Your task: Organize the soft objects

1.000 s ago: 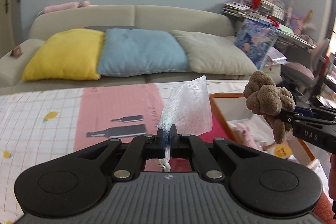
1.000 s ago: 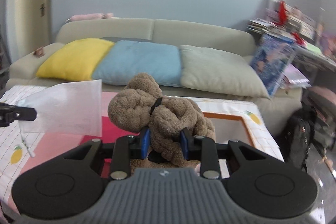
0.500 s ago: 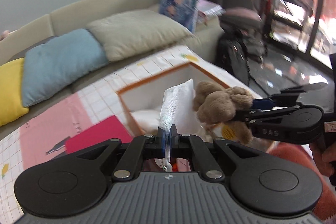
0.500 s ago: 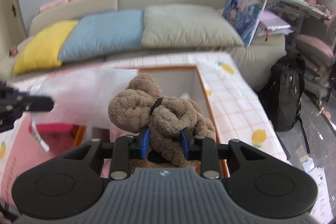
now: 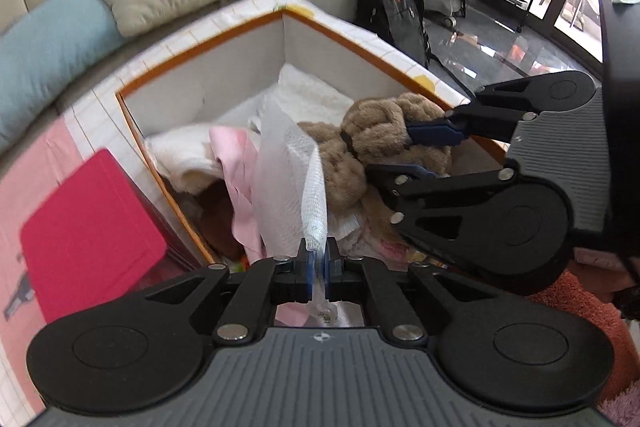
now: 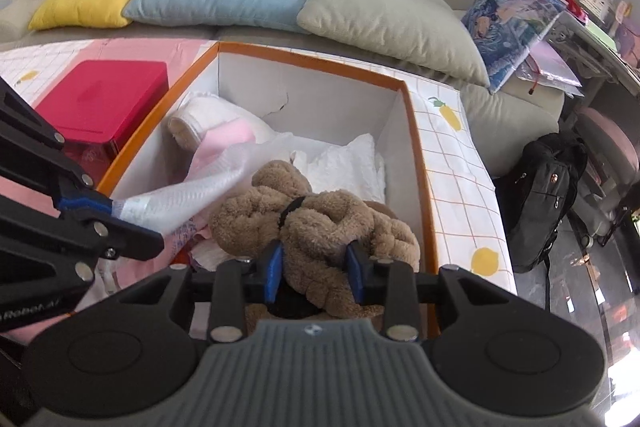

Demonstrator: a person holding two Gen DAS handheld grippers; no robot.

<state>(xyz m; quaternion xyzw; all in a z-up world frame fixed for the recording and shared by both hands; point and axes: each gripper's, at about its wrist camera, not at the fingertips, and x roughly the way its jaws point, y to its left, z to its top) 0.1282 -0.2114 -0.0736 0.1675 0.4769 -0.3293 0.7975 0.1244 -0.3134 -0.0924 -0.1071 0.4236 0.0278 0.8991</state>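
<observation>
Both grippers hang over the orange-rimmed box. The left gripper pinches a white mesh cloth, jaws nearly closed. The right gripper, jaws easing apart, pads apparently touching, straddles a brown knotted plush above pink and white fabrics.
</observation>
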